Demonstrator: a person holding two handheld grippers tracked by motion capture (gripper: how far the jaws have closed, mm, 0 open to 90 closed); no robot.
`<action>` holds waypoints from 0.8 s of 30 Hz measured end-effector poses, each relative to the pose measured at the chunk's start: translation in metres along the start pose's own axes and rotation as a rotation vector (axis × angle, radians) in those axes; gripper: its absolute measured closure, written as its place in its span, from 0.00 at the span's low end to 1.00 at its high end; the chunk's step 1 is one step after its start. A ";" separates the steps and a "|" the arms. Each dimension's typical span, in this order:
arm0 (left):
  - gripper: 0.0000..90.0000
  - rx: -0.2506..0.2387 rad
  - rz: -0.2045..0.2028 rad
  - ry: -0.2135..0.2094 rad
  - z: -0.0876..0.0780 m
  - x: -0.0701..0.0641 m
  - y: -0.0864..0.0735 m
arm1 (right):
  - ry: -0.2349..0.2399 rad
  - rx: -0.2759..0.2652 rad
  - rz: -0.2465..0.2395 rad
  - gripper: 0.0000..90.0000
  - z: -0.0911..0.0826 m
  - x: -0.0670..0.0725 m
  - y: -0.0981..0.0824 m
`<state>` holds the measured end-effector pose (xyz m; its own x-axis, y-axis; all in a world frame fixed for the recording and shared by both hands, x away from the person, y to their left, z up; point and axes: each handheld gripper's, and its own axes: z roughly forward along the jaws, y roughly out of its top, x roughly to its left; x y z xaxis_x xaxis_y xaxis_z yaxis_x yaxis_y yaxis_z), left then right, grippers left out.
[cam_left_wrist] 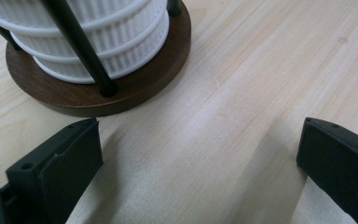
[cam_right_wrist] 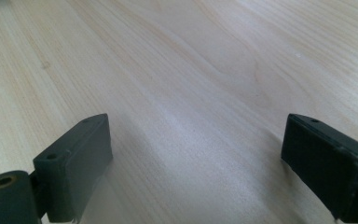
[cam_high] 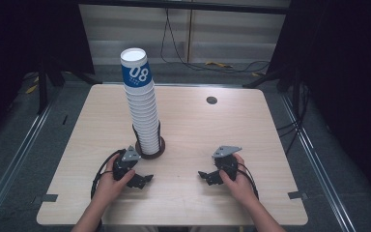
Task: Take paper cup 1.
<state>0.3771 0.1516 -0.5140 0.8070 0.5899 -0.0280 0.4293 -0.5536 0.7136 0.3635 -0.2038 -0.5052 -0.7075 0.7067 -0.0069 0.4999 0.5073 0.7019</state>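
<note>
Tall cup stack [cam_high: 141,104] upright in dark round holder [cam_high: 150,152], table [cam_high: 251,125] centre-left. Left gripper [cam_high: 142,180] just beside holder base, jaws wide, nothing between. Right gripper [cam_high: 206,176] well apart, jaws wide, bare wood between.

Cup stack [cam_left_wrist: 88,37]: top cut off by the upper edge of the left gripper view; only the lowest ribbed cups show. Wooden base [cam_left_wrist: 135,84] cropped at 9 o'clock by the left edge.

Left gripper [cam_left_wrist: 200,154]: both jaws cut off at 6 o'clock, the right one also by the right edge.

Right gripper [cam_right_wrist: 196,163]: jaws likewise cropped along the bottom.

High view: small print under the "08" on the top cup [cam_high: 136,72] too small to read. Forearms cut off at the bottom edge. Dark disc [cam_high: 211,100] on the worktop [cam_high: 251,130] at 1 o'clock, too small to identify.
</note>
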 end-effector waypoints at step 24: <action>0.16 0.100 -0.093 -0.076 -0.031 -0.007 0.000 | 0.004 0.001 0.003 0.13 -0.004 0.007 -0.002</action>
<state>0.3592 0.1651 -0.4920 0.7883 0.5976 -0.1465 0.5393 -0.5566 0.6319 0.3553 -0.2022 -0.5036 -0.7079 0.7063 -0.0021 0.5023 0.5055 0.7015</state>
